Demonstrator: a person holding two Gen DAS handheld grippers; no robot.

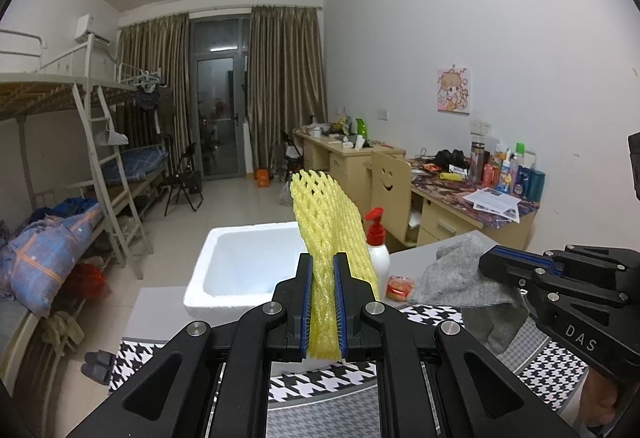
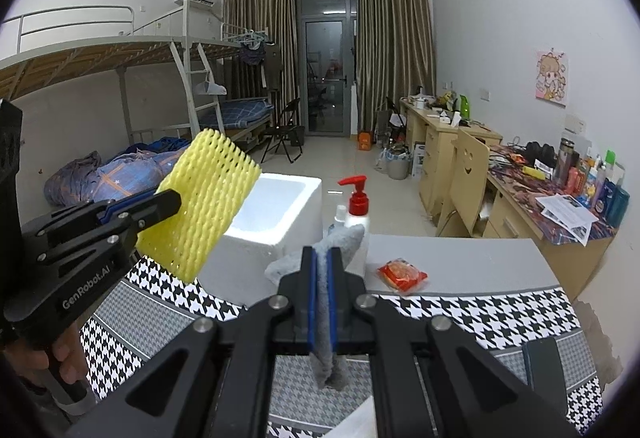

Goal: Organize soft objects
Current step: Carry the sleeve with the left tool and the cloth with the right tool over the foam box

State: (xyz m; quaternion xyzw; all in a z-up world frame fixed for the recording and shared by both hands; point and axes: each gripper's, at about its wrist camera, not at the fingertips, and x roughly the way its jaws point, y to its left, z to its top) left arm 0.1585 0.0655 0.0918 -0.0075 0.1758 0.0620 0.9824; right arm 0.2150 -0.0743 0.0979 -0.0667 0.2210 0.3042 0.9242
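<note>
My left gripper (image 1: 323,270) is shut on a yellow foam net sleeve (image 1: 328,222) and holds it upright above the table, in front of the white foam box (image 1: 224,258). The sleeve also shows in the right wrist view (image 2: 204,209), held by the left gripper (image 2: 172,201) beside the foam box (image 2: 288,205). My right gripper (image 2: 322,258) is shut on a grey cloth (image 2: 340,238), which hangs below the jaws. In the left wrist view the right gripper (image 1: 496,262) holds the grey cloth (image 1: 460,274) above the table.
A houndstooth mat (image 2: 460,314) covers the near table. A pump bottle with a red top (image 2: 357,205) and a small red packet (image 2: 402,274) sit on the grey tabletop (image 2: 460,262). Desks with clutter line the right wall, bunk beds the left.
</note>
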